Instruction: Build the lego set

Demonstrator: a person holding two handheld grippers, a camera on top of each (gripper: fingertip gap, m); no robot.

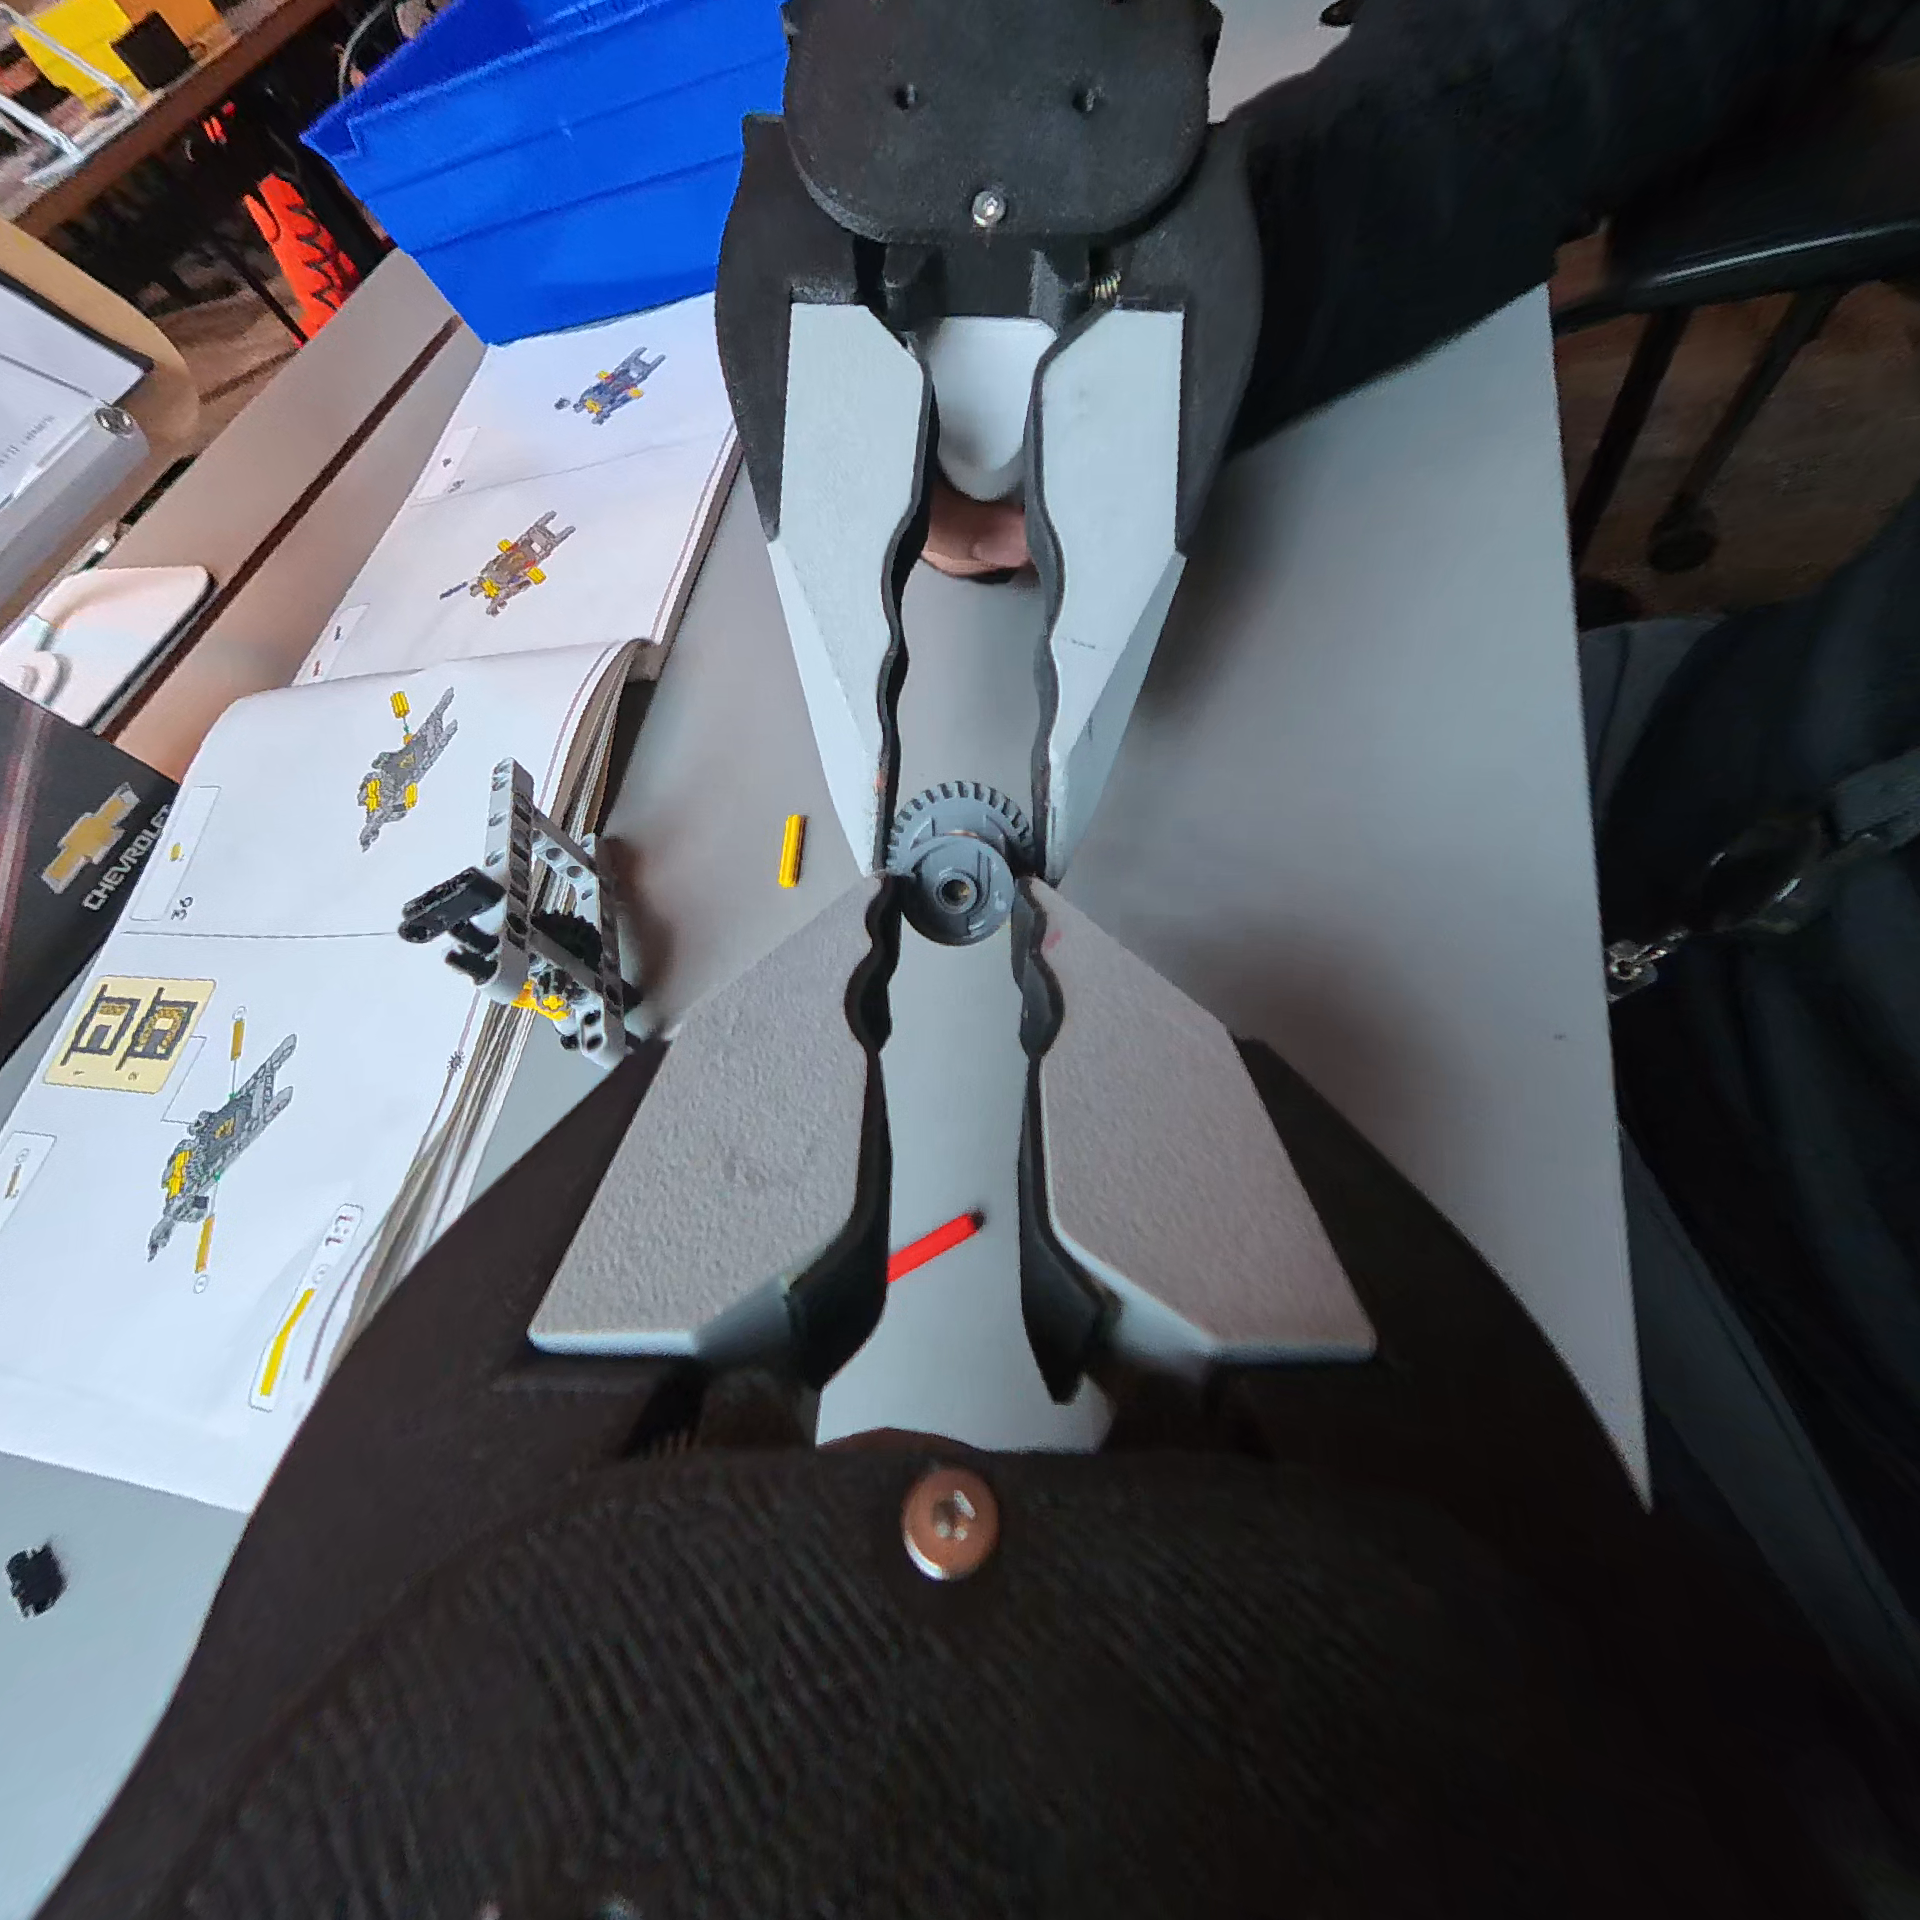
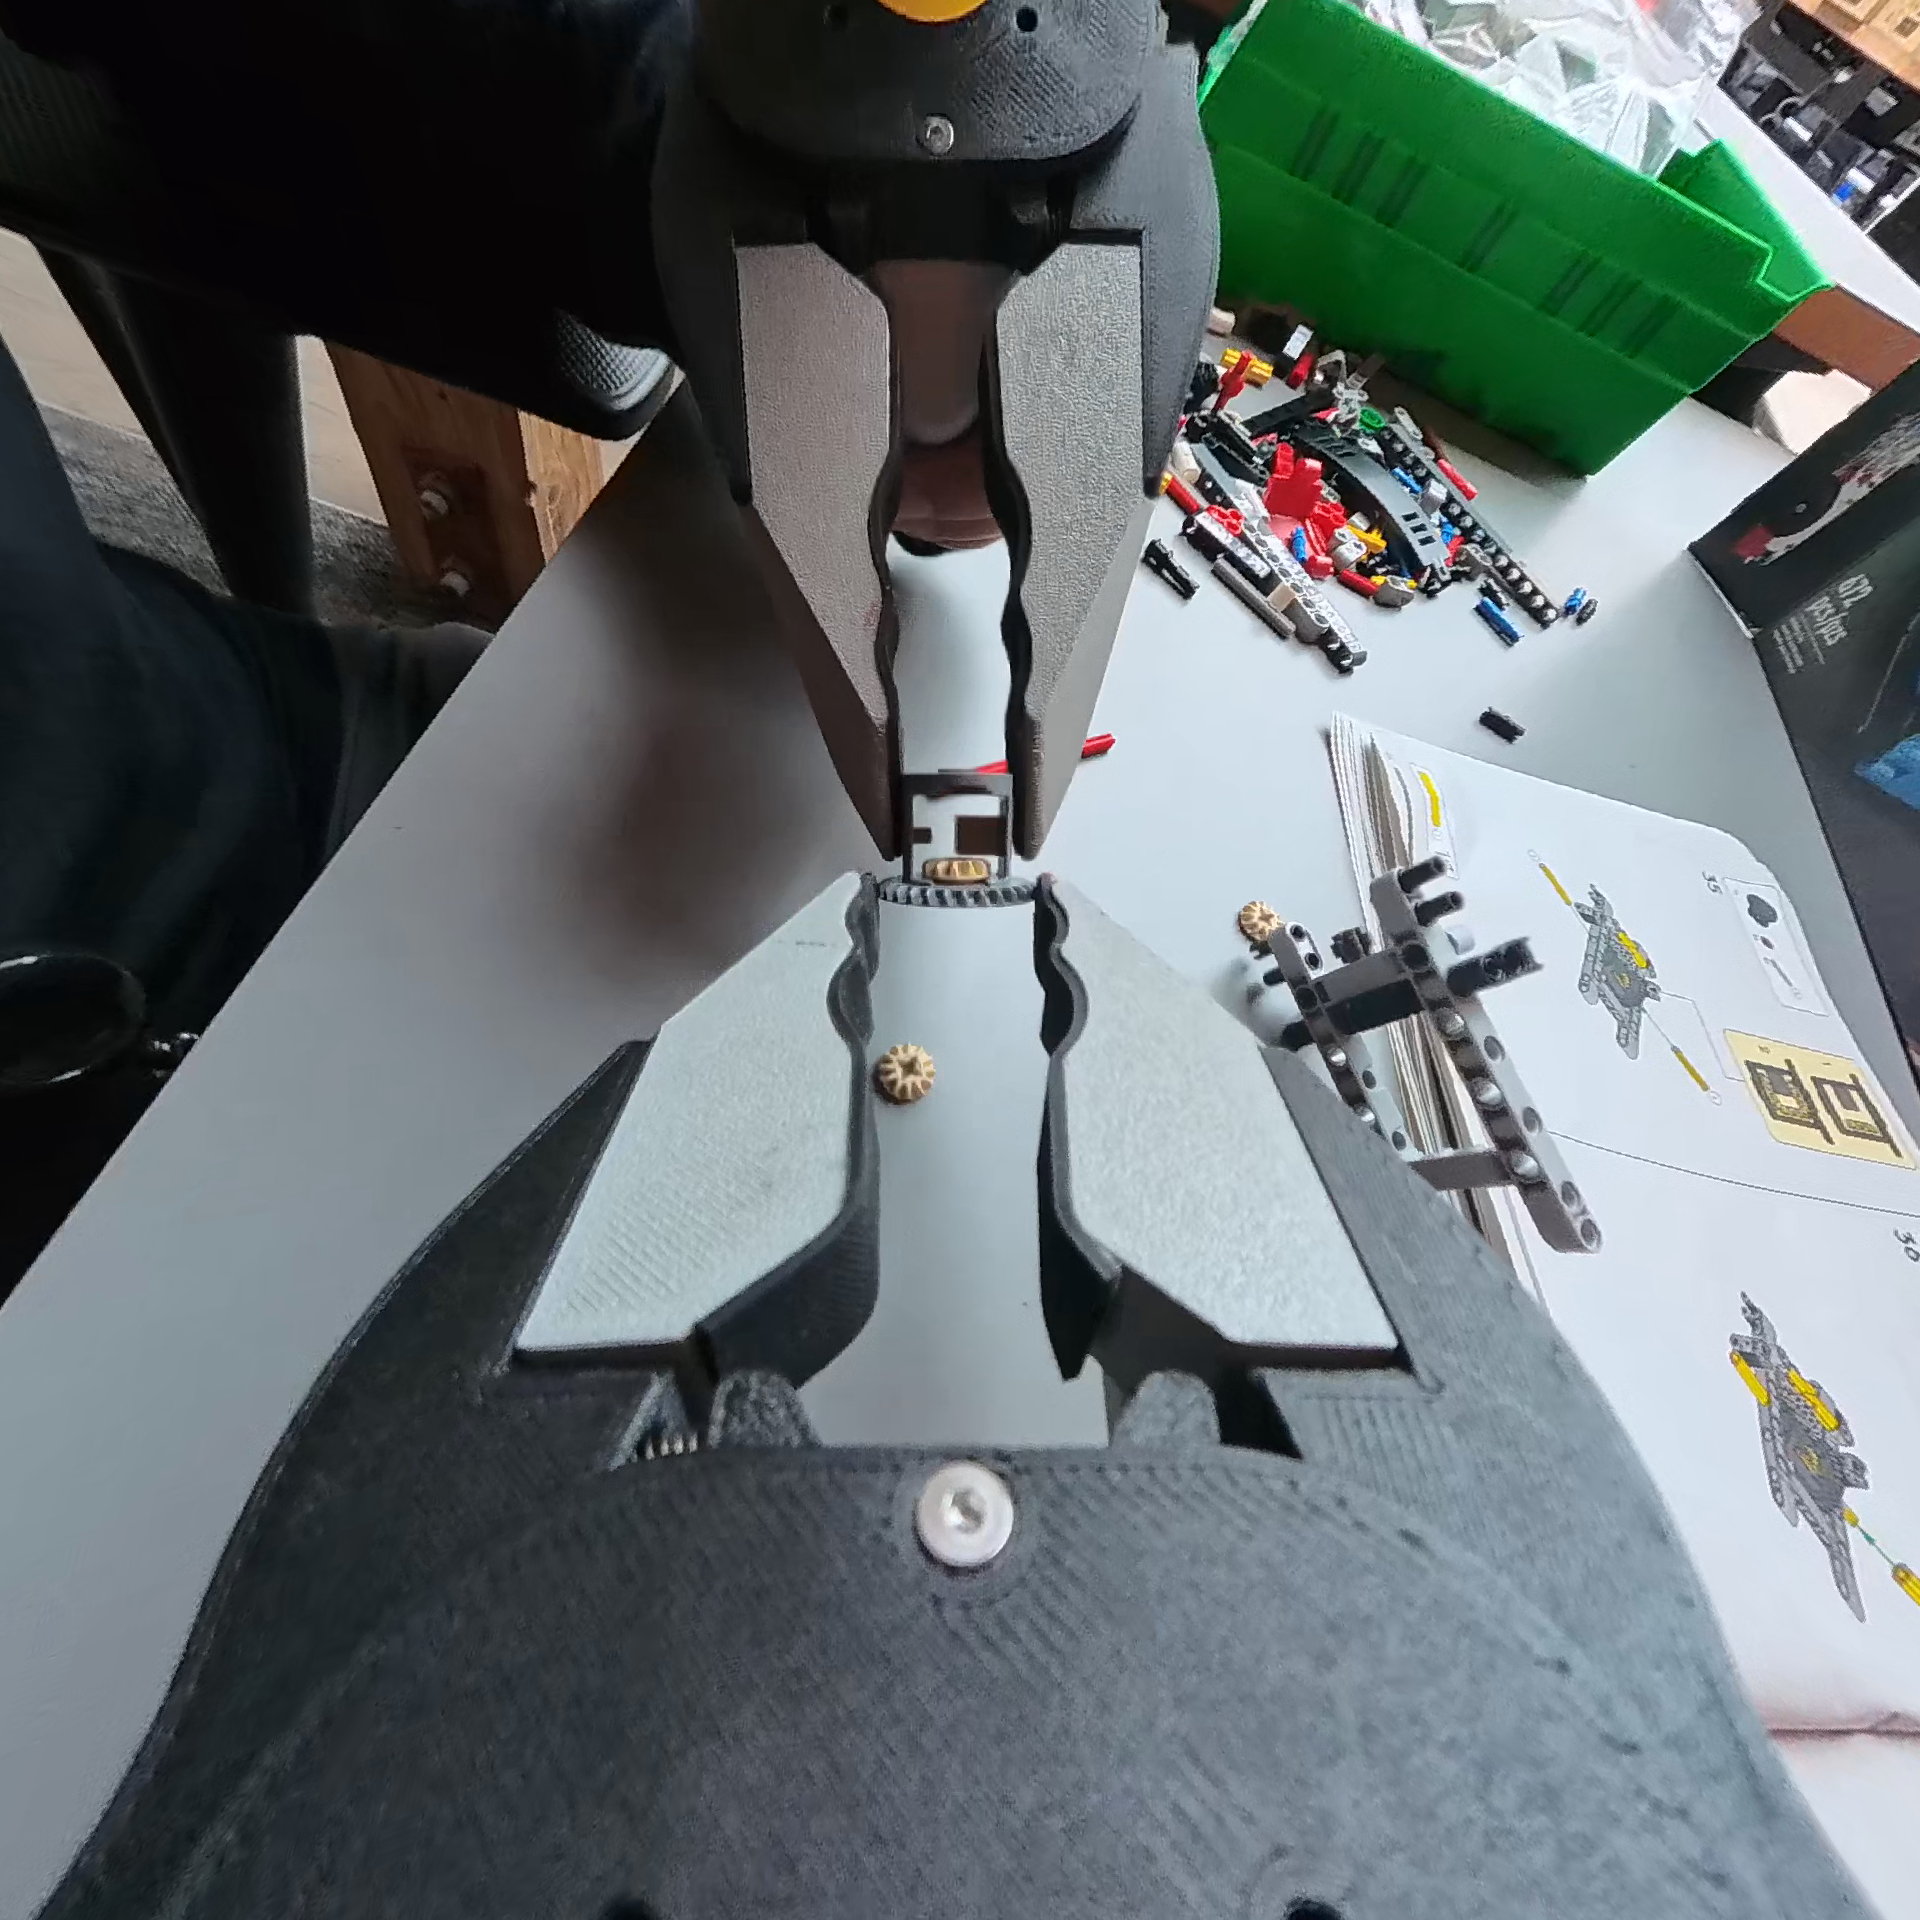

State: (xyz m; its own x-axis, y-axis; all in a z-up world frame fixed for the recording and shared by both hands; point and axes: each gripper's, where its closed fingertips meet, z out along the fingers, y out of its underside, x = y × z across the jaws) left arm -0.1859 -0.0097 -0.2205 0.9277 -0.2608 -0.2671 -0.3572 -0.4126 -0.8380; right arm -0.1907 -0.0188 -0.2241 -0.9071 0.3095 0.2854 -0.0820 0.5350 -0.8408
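Both pairs of jaws meet tip to tip: left gripper (image 1: 951,883) clamps a black frame (image 2: 958,826), right gripper (image 2: 956,883) a grey gear (image 1: 956,868), apparently to mate them, right of the instruction booklet (image 1: 260,1039).

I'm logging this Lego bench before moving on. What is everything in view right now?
Gear housing: one, dark grey with a tan gear inside, pinched between both grippers above the table.
Loose tan gears: two, on the table, one between the right fingers, one beside the beam frame.
Beam frame: one, grey and black, on the booklet's edge.
Instruction booklet: one, white, open.
Parts pile: many, mixed colours, before the green bin.
Green bin: one, far side.
Blue bin: one, beyond the booklet.
Yellow axle: one, on the table.
Red axle: one, on the table.
Table: one, grey.
Left gripper: shut on the housing.
Right gripper: shut on its gear ring.
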